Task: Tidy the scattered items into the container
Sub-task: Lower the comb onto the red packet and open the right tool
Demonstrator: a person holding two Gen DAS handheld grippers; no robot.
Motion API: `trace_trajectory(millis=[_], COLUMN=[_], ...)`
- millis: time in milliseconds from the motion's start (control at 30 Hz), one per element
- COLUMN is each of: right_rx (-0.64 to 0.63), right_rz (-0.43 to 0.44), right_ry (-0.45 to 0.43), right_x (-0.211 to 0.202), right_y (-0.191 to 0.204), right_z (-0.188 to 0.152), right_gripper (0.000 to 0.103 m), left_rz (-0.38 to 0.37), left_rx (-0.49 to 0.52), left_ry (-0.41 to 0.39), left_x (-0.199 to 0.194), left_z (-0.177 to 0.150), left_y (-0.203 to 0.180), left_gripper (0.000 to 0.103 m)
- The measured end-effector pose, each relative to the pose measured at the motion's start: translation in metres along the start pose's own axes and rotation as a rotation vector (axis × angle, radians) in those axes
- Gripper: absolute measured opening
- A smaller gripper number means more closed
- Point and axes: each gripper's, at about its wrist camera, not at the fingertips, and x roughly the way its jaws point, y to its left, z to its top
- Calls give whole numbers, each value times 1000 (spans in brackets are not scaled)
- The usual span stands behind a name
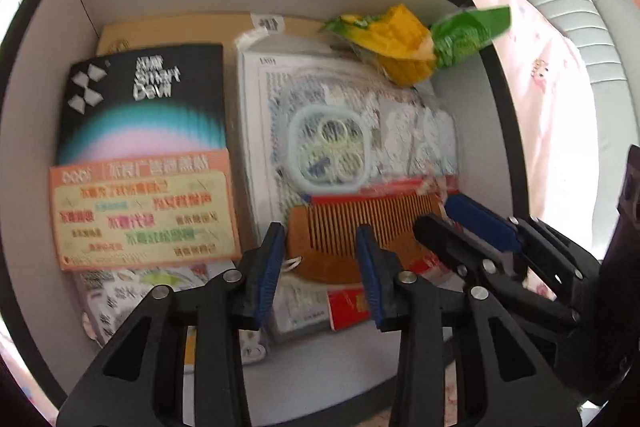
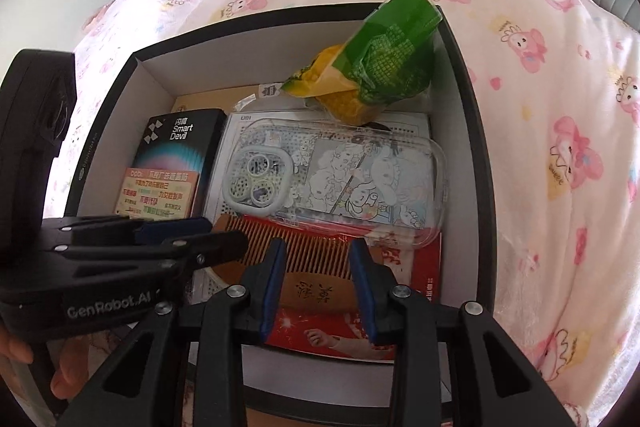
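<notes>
Pink cartoon-print bed (image 2: 540, 107) under my box (image 2: 472, 131), which sits by its near edge. Both hand-held grippers hover half open, gripping nothing: left hand-held gripper (image 1: 318, 251) and right hand-held gripper (image 2: 318, 267) over the comb (image 2: 316, 267) lying inside the box.

Both tools are matte black plastic: the left gripper (image 1: 320, 267) and right gripper (image 2: 318, 281) each carry ribbed blue pads (image 2: 271, 287), silver rivets at the pivots, triangular cut-outs, and white "GenRobot.AI" lettering (image 2: 108, 307).
</notes>
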Motion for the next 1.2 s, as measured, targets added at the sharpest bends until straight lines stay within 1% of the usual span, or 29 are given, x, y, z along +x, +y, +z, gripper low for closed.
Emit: trace_trajectory(millis=[67,133,167,233,267,300,367,433,533,633,700,767,833,900,933,1000,1067,1200], right_rx=[13,9,-1,-28,-42,-53,-63,-41,-6,0,-19,-23,-13,-1,3,10,23,19], right_rz=[-5,-6,-14,-34,-45,-52,-36,10,31,39,38,51,69,61,52,40,49,42], right_ry=[11,18,18,22,31,41,60,100,112,125,138,149,131,100,85,72,83,83], right_x=[0,-2,-2,0,2,5,11,19,20,18,14,10,4,-1,-3,-3,1,-2], right_y=[-1,-3,-2,0,1,2,4,1,-7,-11,-11,-13,-15,-16,-16,-17,-19,-18], right_z=[-3,-9,-11,-13,-12,-10,-7,-3,-2,-6,-12,-18,-22,-25,-26,-27,-28,-29], right_gripper=[30,30,30,30,30,30,30,30,30,30,30,30,30,30,30,30,30,30], left_rz=[-51,-84,-81,-45,-27,-21,-36,-44,-55,-86,-121,-102,-70,-63,-60,-36,-23,-75], left_rx=[-4,-8,-7,-2,-3,-7,-20,-26,-17,12,37,65,71,44,29,29,46,37], left_ry=[10,-12,-35,-74,-80,-75,-55,-42,-31,-10,20,14,-22,-43,-40,-22,0,45], left_x=[-2,-10,-14,-20,-20,-19,-15,-13,-12,-11,-8,-10,-15,-18,-16,-11,-7,-8], left_z=[-6,-10,-11,-11,-12,-12,-14,-16,-20,-26,-32,-37,-40,-39,-38,-39,-44,-53], left_y=[2,3,3,3,4,5,9,12,11,6,0,-4,-4,2,5,5,3,7], left_gripper=[36,36,36,37,37,37,37,37,37,38,39,39,39,39,37,37,37,37])
